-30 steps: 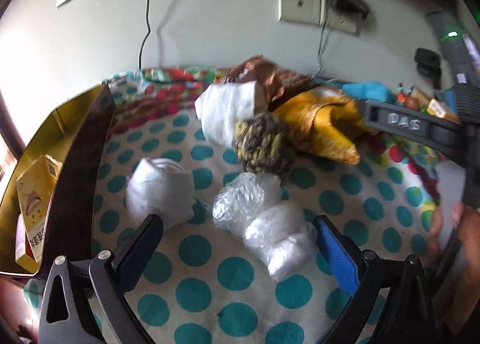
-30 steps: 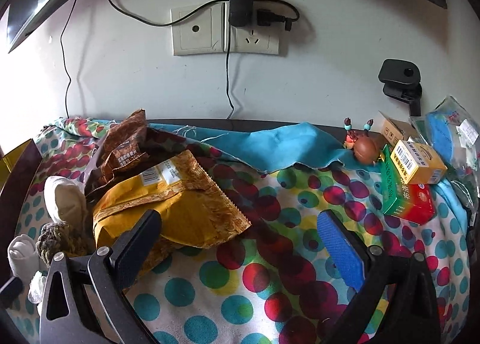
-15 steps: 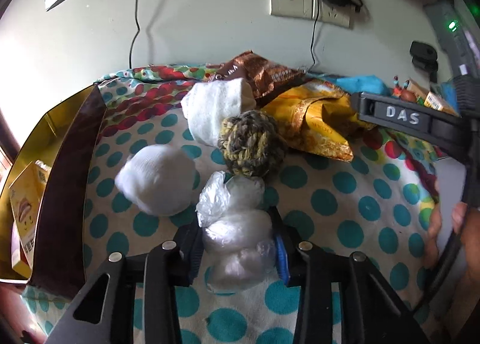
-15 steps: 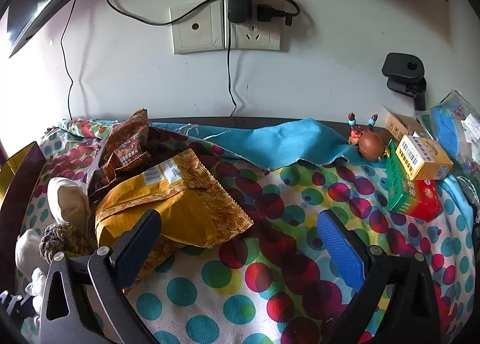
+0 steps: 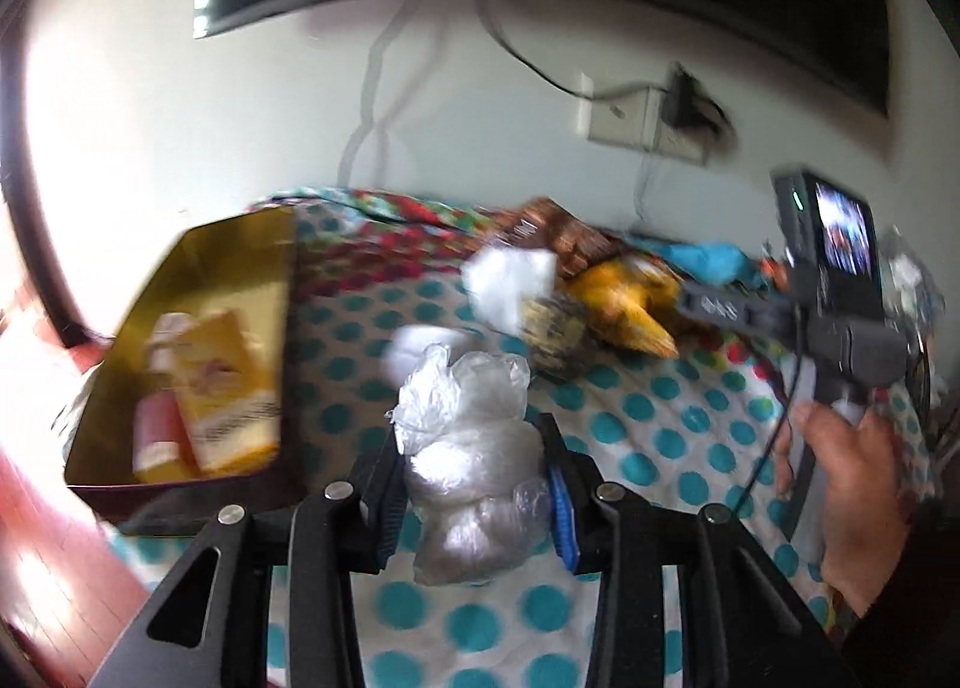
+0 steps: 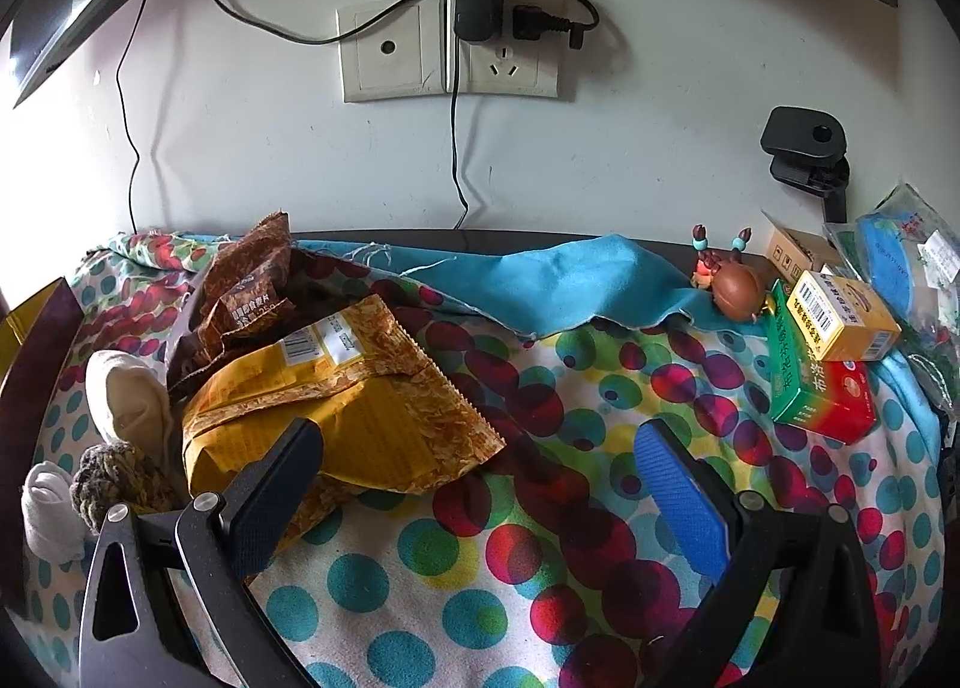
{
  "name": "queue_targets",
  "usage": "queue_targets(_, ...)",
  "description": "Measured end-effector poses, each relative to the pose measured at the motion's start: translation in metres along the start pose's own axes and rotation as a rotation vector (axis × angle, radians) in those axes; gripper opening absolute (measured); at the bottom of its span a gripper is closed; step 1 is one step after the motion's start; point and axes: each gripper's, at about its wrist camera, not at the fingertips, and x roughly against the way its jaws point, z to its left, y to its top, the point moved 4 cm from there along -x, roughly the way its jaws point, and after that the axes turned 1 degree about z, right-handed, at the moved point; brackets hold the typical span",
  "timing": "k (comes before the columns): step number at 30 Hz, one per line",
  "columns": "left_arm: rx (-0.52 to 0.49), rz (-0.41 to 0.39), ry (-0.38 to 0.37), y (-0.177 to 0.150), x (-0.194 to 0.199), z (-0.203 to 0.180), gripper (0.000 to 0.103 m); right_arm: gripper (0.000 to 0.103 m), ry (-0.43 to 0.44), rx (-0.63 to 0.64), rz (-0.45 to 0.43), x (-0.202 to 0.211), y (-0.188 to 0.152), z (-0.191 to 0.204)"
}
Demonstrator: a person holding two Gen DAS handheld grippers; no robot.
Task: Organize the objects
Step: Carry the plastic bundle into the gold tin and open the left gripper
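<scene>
My left gripper [image 5: 474, 484] is shut on a clear plastic-wrapped bundle [image 5: 465, 454] and holds it above the dotted cloth [image 5: 660, 436]. A gold tray [image 5: 240, 274] with a yellow box [image 5: 225, 388] and a red item lies to the left. White socks [image 5: 510, 280], a yarn ball [image 5: 558, 328] and a yellow snack bag [image 5: 624, 304] lie beyond. My right gripper [image 6: 480, 478] is open and empty over the cloth, with the yellow snack bag [image 6: 342, 406] at its left finger. The brown bag [image 6: 246, 298], white sock [image 6: 126, 394] and yarn ball [image 6: 114, 478] lie left.
Medicine boxes [image 6: 828, 364], a small brown figurine [image 6: 732, 283] and plastic packets [image 6: 906, 262] stand at the right. A blue cloth [image 6: 540, 280] lies by the wall under the outlets [image 6: 450, 51]. The other hand and its gripper [image 5: 840, 340] show at the right in the left wrist view.
My left gripper closed on the plastic-wrapped bundle, then lifted it and swung left toward the gold tray. The right gripper stayed nearly still and open.
</scene>
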Motion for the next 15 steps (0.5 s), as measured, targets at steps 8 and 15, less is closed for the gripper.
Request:
queue_targets(8, 0.059, 0.011, 0.083, -0.004, 0.003, 0.053, 0.039, 0.103, -0.007, 0.008, 0.016, -0.003, 0.0, 0.001)
queue_targets(15, 0.085, -0.023, 0.129, 0.009, 0.009, 0.079, 0.039, 0.103, -0.009, 0.011, 0.018, -0.003, 0.0, 0.001)
